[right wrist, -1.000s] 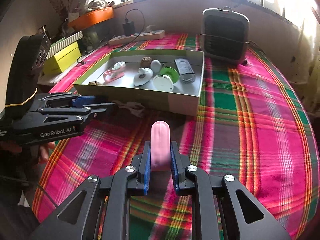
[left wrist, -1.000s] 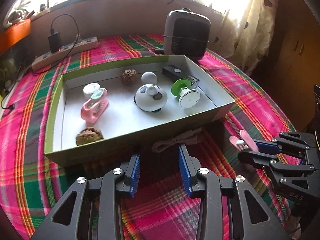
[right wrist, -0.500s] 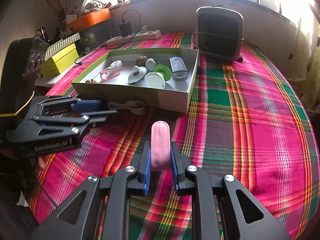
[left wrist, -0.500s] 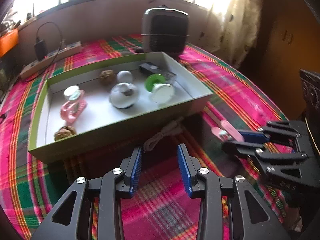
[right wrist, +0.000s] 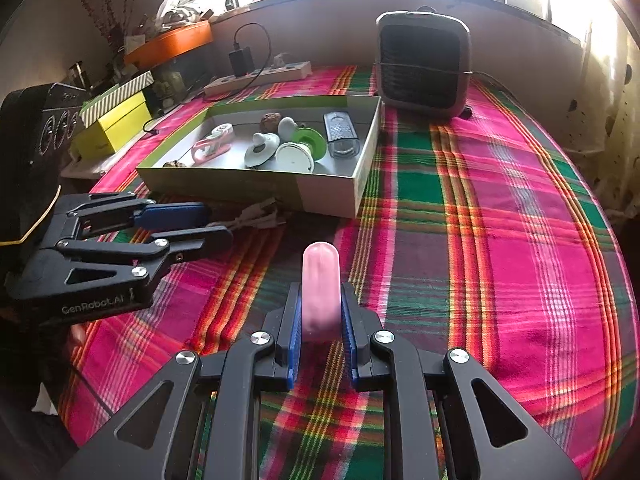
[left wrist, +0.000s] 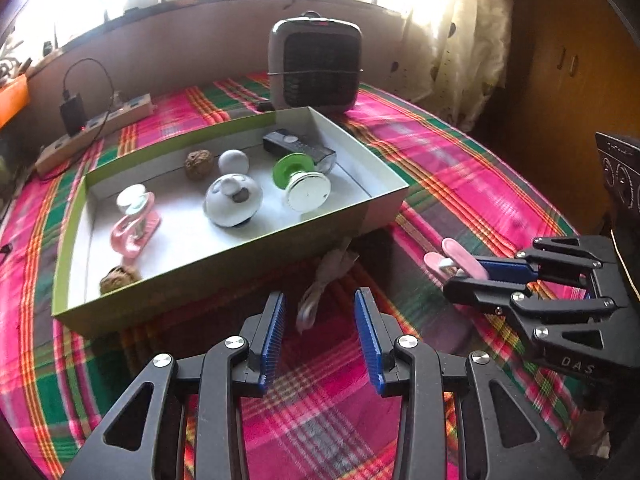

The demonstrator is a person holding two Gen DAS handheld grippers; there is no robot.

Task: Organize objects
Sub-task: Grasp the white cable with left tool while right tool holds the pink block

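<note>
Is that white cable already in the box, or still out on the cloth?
Out: the white cable lies on the cloth beside the box.

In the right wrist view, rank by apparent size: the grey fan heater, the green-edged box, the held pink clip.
1. Green-edged box
2. Grey fan heater
3. Pink clip, though nearness to the camera inflates it.

Above the plaid-covered surface (left wrist: 460, 168), the left gripper (left wrist: 320, 336) holds its jaws apart over a pale coiled cable (left wrist: 324, 280) lying just before the green-rimmed box (left wrist: 224, 268), while the right gripper (left wrist: 468, 276) clamps a pink clip (left wrist: 456, 258) beside it.
</note>
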